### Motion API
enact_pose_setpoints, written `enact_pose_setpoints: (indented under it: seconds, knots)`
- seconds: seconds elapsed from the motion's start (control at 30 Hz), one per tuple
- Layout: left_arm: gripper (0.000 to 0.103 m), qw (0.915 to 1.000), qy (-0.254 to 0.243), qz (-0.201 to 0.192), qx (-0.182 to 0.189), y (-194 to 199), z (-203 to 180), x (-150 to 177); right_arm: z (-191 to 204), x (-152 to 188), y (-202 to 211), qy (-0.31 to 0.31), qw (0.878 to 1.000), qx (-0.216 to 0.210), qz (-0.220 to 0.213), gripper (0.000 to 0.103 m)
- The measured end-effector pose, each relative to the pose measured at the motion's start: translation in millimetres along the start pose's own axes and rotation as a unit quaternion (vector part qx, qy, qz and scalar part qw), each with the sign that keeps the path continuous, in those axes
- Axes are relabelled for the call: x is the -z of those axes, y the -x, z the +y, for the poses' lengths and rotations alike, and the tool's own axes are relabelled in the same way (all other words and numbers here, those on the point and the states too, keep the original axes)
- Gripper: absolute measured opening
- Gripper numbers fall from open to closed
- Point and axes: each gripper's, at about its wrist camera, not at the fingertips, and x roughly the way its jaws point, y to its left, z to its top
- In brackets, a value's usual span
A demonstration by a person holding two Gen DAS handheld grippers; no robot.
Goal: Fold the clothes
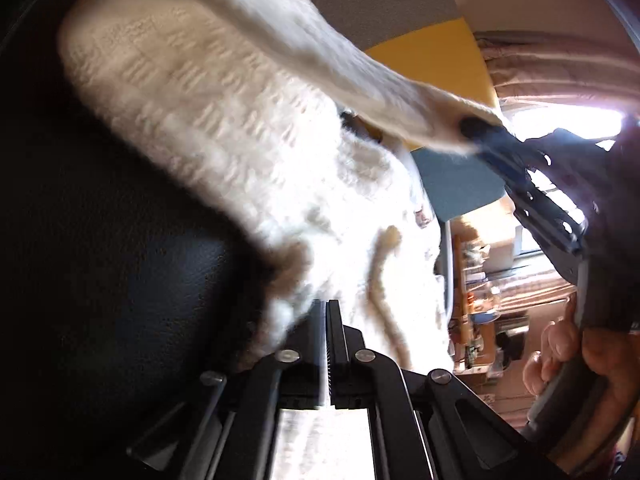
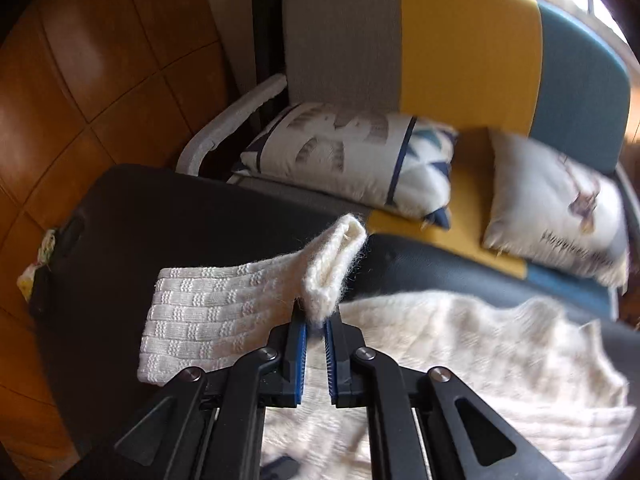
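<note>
Both grippers are clamping the same white knit sweater point(image 2: 208, 312), which is lying partly on the black surface point(image 2: 132, 216) and partly lifted.

Right gripper point(image 2: 316, 320): fingers point(image 2: 298, 344) are pinching a folded edge of the knit, looks like a cuff or hem end, which is sticking up above the tips. Blue pads are showing on the inner faces, with a narrow gap between them filled by fabric. A ribbed, checker-textured section is hanging off to the left of the fingers over the surface; the rest of the sweater is spreading out to the right and under the gripper, blurred.

Left gripper point(image 1: 326, 320): fingers point(image 1: 338, 336) are nearly touching, gripping the sweater point(image 1: 208, 120) at its lower edge. Fabric is rising from the tips and stretching up and right to the right gripper point(image 1: 476, 128), which is holding the far end in that view. A hand point(image 1: 560, 352) is wrapping the right gripper's handle at the right edge.

Behind the surface, a sofa point(image 2: 468, 40) in grey, yellow and blue panels is carrying two printed cushions point(image 2: 352, 156). Wood floor point(image 2: 80, 80) is showing to the left. A small patterned cloth item point(image 2: 38, 264) is sitting at the surface's left edge; can't tell what it is.
</note>
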Motion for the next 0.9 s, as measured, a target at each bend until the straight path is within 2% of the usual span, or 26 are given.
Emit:
enact_pose_setpoints:
  seconds: [0.23,0.37,0.5,0.6,0.67,0.9]
  knots:
    - [0.005,0.9997,0.000,-0.009,-0.022,15.0,10.8,13.3,-17.7,-4.4,55.0,0.013,0.997,0.074,-0.023,0.007]
    - [0.006,0.9992,-0.006,-0.023,-0.032,22.2,15.8,23.9,-53.5,4.1,81.5,-0.012,0.994,0.105,-0.024,0.007]
    - [0.007,0.9993,0.011,-0.028,-0.023,11.8,8.4,23.6,-95.8,25.3,93.5,-0.057,0.991,0.120,-0.016,0.007]
    - [0.007,0.9992,0.032,-0.024,-0.011,12.2,13.1,23.3,-126.8,51.3,101.4,-0.097,0.988,0.121,-0.009,0.007]
    - [0.007,0.9976,0.066,-0.015,0.016,12.7,20.3,21.0,-146.3,69.3,108.9,-0.126,0.985,0.114,-0.006,0.007]
    - [0.007,0.9883,0.129,-0.016,0.081,20.7,27.4,13.5,-187.8,110.4,134.7,-0.212,0.976,0.041,-0.034,0.007]
